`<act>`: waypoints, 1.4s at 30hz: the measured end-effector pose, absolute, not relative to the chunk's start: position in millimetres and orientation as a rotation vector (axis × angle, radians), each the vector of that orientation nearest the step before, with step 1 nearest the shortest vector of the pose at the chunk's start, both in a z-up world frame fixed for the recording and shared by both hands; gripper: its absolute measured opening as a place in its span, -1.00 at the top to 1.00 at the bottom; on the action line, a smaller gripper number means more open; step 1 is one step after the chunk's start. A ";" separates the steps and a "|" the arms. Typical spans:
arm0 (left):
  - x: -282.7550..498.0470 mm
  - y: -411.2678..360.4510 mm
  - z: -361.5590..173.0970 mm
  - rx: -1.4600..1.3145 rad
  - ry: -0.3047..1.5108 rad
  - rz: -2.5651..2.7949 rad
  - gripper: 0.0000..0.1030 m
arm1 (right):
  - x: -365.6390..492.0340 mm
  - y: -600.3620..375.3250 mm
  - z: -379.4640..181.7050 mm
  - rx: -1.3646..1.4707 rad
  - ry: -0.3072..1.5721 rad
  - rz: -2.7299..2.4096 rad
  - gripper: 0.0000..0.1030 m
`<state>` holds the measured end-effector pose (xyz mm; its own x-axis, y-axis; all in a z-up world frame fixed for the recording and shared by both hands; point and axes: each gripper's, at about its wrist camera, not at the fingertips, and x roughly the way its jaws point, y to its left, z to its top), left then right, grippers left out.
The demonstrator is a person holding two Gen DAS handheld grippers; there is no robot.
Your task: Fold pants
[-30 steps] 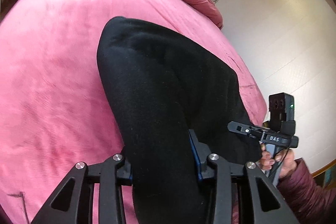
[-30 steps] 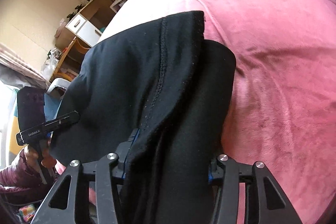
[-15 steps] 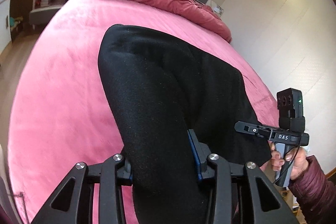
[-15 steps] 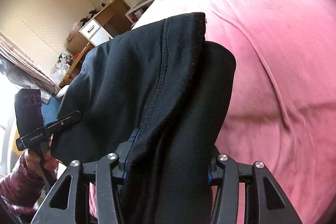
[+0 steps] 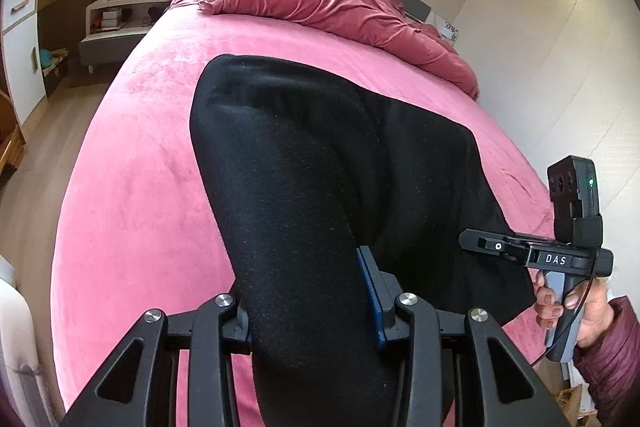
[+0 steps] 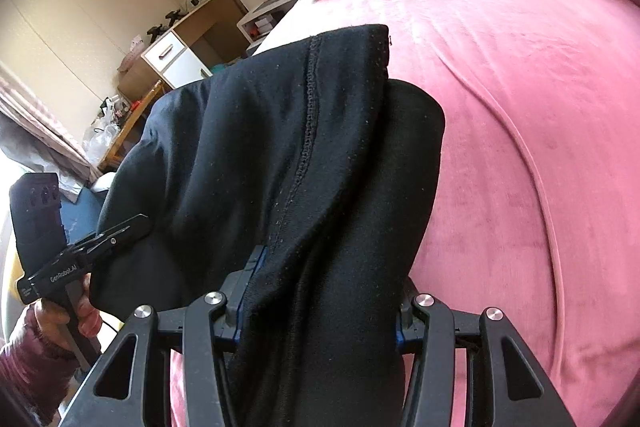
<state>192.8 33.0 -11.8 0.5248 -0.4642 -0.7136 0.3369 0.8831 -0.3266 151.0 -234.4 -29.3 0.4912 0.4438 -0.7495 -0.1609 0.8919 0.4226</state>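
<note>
pants: black pants (image 5: 320,187) were draped over both tools, lifted above the pink bed (image 5: 132,195), far fold edge toward 12 o'clock in both wrist views
left hand-held gripper: left hand-held gripper (image 5: 308,307) was clamped on a thick bunch of the pants; blue pad showed at the right finger
right hand-held gripper: right hand-held gripper (image 6: 320,311) was clamped on the pants too, seam (image 6: 308,131) running up toward 12 o'clock
step: judged as carrying the fold over to lay it on the bed
how to do well: keep both grips level and equally tense so the held edge stays straight; lower far edge first, then release together
risk: fabric sagged between grips, may bunch on landing
surroundings: rumpled duvet (image 5: 340,7) at 12 o'clock, desk (image 6: 188,39) at 10 o'clock in right view
</note>
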 end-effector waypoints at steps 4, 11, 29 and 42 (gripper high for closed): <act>204.5 33.8 -18.6 -0.141 0.894 -0.479 0.20 | 171.1 -233.7 -35.1 0.314 1.007 0.369 0.02; 224.0 29.5 -42.3 -0.142 0.930 -0.469 0.19 | 195.7 -236.0 -60.8 0.322 1.067 0.364 0.02; 220.2 41.6 -53.5 -0.144 0.941 -0.404 -0.12 | 191.0 -252.9 -75.5 0.341 1.068 0.302 -0.47; 175.4 51.8 -26.6 -0.047 0.857 -0.173 -0.15 | 134.7 -203.1 -2.7 -0.046 0.879 0.162 -0.45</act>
